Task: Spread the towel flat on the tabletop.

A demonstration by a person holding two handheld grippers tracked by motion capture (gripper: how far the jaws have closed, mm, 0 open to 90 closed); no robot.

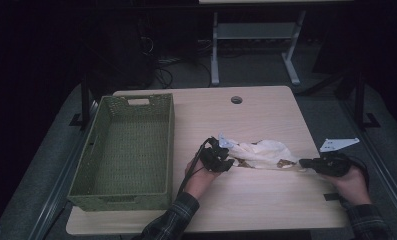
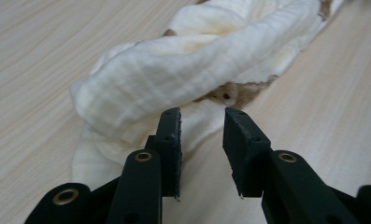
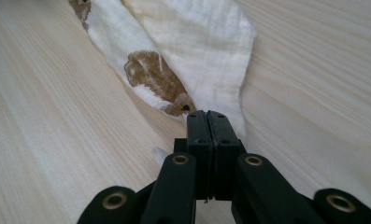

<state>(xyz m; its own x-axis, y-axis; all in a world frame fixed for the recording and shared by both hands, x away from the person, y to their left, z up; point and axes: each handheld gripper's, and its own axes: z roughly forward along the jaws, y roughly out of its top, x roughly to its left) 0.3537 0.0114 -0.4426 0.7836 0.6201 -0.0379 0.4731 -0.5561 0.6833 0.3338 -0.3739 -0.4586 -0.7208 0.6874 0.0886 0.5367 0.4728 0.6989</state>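
Far to the left of the cloth sits the green woven basket (image 1: 121, 150), empty and waiting on the wooden table (image 1: 266, 200). Next along, the left gripper (image 1: 225, 161) hovers at the cloth's left end, its jaws parted a modest way with nothing pinched between them; in the left gripper view the bunched roll of fabric lies just beyond the tips, not between the pads. The cream cloth (image 1: 263, 152) itself stretches across the middle of the table, well right of the basket, twisted into a loose rope with brown printed patches (little animals, by the look of them). It seems light, soft and floppy, likely to sag and unroll when lifted, so a corner or hem should hold better than the fat middle. At the cloth's right end the right gripper (image 1: 306, 163) has its jaws pressed tight together, clamped on the thin edge of the fabric.
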